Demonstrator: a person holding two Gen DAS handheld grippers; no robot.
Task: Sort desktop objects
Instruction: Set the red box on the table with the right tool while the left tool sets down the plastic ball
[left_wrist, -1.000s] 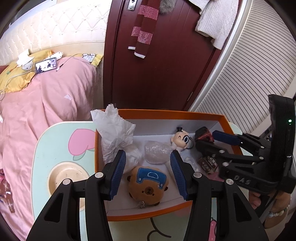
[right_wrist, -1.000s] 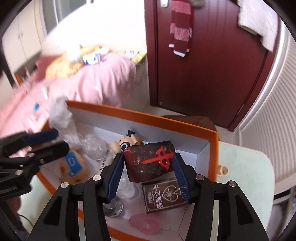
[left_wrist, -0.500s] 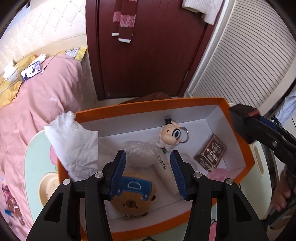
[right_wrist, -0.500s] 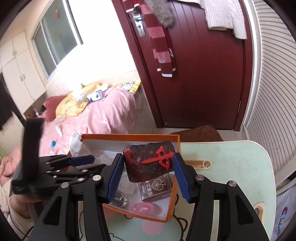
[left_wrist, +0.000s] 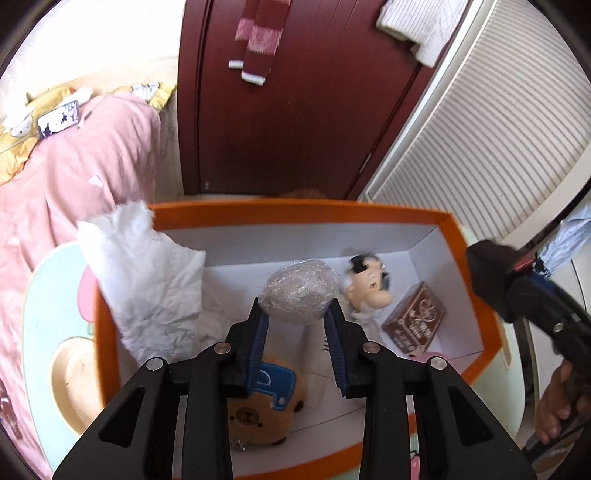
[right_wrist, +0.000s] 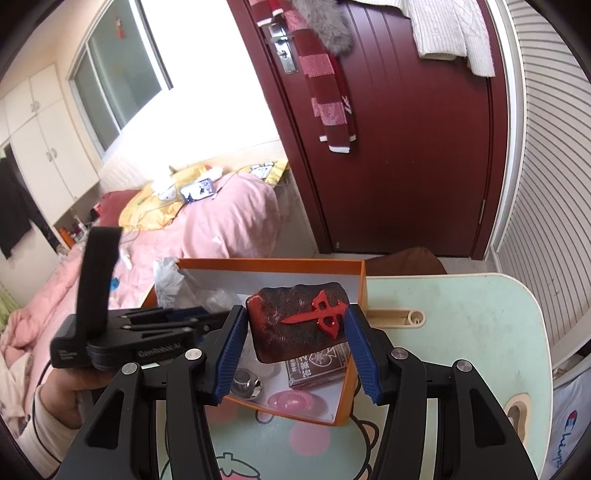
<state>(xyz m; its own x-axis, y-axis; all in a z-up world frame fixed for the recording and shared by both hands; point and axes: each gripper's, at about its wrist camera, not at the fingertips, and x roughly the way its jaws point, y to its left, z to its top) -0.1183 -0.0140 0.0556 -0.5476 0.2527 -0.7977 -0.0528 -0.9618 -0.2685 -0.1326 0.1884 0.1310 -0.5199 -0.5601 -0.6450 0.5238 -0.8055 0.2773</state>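
Left gripper picks up a bundle

The left gripper (left_wrist: 298, 320) now grips the plastic-wrapped ball (left_wrist: 298, 292), lifted off the orange box (left_wrist: 458, 236) floor.

Left wrist view: looks steeply down, close, into the orange box (left_wrist: 303, 212); door (left_wrist: 295, 110) behind. Right wrist view: set higher and farther back, angled across the table (right_wrist: 461, 332) toward the bed (right_wrist: 221, 221). Box, door and bed are shared by both views.
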